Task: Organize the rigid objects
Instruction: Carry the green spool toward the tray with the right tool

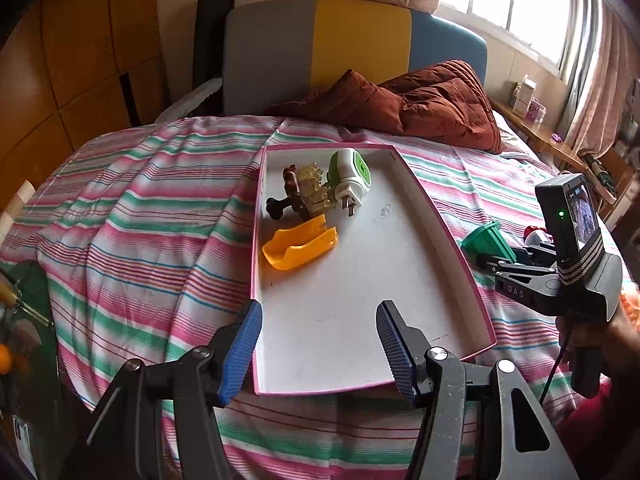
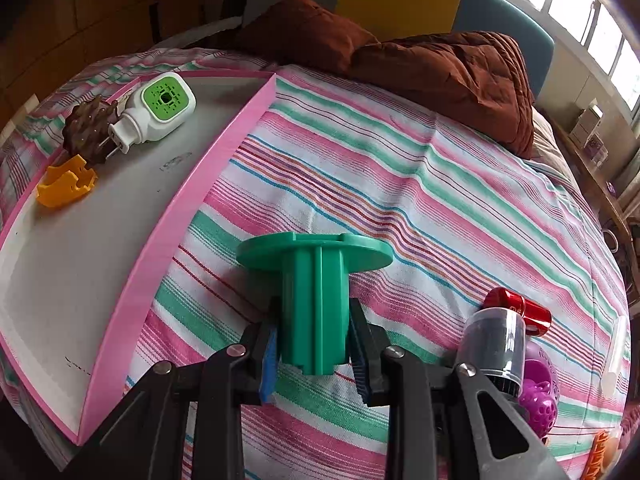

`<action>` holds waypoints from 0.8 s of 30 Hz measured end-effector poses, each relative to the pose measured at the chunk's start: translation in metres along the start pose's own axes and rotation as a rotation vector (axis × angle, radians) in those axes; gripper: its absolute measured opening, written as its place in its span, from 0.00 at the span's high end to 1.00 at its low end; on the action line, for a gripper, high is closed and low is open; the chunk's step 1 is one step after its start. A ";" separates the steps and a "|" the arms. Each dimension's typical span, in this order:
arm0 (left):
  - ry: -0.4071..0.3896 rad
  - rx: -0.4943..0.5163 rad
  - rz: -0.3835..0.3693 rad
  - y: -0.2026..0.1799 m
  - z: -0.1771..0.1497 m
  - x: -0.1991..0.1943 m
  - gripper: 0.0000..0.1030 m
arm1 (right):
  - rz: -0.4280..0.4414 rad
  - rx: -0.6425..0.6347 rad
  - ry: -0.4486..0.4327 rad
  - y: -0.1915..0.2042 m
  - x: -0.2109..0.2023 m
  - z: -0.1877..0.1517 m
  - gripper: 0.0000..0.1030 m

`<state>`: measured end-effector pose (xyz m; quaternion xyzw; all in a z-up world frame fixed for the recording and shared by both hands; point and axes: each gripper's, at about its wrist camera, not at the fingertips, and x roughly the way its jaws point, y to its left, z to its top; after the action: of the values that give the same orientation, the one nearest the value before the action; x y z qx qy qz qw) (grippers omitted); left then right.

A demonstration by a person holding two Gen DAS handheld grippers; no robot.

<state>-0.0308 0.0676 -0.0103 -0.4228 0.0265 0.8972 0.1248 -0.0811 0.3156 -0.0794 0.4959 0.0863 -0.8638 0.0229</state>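
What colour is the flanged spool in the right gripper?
Green spool, clearest in the right wrist view.

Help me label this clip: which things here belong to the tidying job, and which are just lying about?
Job:
- pink tray
- green spool, clamped in right gripper
- plug, yellow clip, brown toy in the tray
- red cap, purple ball on the bed
- left gripper, open

Lying about:
- brown quilt
- striped sheet

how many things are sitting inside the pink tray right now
3 clear: a white and green plug-in unit, an orange plastic piece nearer, and a brown and yellowish toy cluster that may be several.
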 end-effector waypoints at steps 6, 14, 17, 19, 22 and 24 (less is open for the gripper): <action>0.005 -0.024 -0.009 0.011 -0.009 -0.001 0.41 | -0.009 0.054 0.034 -0.001 0.000 0.006 0.72; 0.005 -0.073 -0.008 0.033 -0.017 -0.003 0.42 | 0.023 0.095 0.011 0.011 -0.028 0.020 0.72; 0.009 -0.093 -0.007 0.041 -0.020 -0.002 0.42 | 0.055 0.082 -0.036 0.026 -0.044 0.031 0.76; 0.013 -0.103 -0.005 0.045 -0.021 -0.002 0.42 | 0.094 0.064 -0.056 0.039 -0.051 0.039 0.83; 0.020 -0.116 -0.004 0.050 -0.023 -0.001 0.42 | 0.092 0.011 -0.096 0.061 -0.060 0.050 0.85; 0.021 -0.124 -0.008 0.053 -0.023 -0.001 0.42 | 0.102 -0.007 -0.091 0.070 -0.059 0.056 0.86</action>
<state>-0.0257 0.0128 -0.0278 -0.4391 -0.0298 0.8922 0.1017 -0.0901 0.2349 -0.0101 0.4595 0.0629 -0.8830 0.0725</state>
